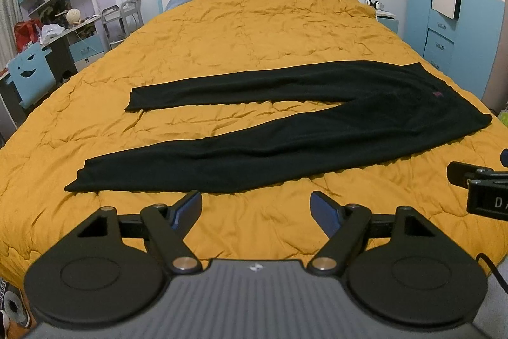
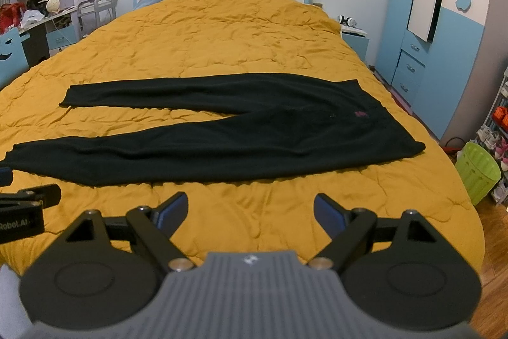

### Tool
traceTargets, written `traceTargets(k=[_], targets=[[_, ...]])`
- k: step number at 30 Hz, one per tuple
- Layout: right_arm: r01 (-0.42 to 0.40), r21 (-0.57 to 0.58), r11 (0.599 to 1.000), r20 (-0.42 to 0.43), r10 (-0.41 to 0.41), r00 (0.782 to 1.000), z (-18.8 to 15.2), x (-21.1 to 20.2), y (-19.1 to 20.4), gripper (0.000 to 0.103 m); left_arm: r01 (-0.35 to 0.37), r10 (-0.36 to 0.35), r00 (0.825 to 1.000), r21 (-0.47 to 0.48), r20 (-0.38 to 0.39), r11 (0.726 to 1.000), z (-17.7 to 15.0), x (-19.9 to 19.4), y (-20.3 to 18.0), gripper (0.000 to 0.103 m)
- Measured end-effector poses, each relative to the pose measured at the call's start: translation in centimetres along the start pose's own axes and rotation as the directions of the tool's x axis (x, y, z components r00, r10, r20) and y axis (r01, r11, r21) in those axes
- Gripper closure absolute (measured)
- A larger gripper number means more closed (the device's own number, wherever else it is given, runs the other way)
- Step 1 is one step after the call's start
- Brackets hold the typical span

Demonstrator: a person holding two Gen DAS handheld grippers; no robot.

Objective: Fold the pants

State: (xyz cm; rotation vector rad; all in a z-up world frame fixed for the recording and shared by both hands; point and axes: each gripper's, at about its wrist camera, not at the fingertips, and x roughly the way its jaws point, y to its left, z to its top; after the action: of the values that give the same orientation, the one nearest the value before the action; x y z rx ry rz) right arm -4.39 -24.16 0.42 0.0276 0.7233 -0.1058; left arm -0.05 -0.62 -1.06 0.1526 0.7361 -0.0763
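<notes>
Ahead of us, black pants (image 1: 285, 129) lie flat on a bed covered by a mustard-yellow quilt (image 1: 238, 37). We hold 2 tools: the left hand-held gripper (image 1: 255, 205) and the right hand-held gripper (image 2: 250, 207), both with jaws spread wide and pinching nothing, both hovering over bare quilt just short of the near leg.

The 2 legs run out to the left of both grippers in a narrow V; the waistband (image 2: 397, 123) lies ahead and to the right of the right hand-held gripper. The near leg's cuff (image 1: 79, 177) sits ahead and left of the left hand-held gripper.

We judge the fabric soft, light and limp, likely to sag and drag on the wrinkled quilt, so pinching the hem edges at waistband and cuff seems best.

Open quilt extends well beyond the pants. To the right, the bed edge drops toward a green basket (image 2: 479, 170) on the floor.
</notes>
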Motion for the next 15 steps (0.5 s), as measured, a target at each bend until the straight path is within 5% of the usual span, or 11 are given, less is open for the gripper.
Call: traceTargets(k=[15], targets=[[0.011, 0.002, 1.000, -0.006, -0.011, 1.000, -0.19, 0.53, 0.09, 0.021, 0.012, -0.012, 1.000, -0.005, -0.024, 1.000, -0.37, 0.61, 0.38, 0.014]])
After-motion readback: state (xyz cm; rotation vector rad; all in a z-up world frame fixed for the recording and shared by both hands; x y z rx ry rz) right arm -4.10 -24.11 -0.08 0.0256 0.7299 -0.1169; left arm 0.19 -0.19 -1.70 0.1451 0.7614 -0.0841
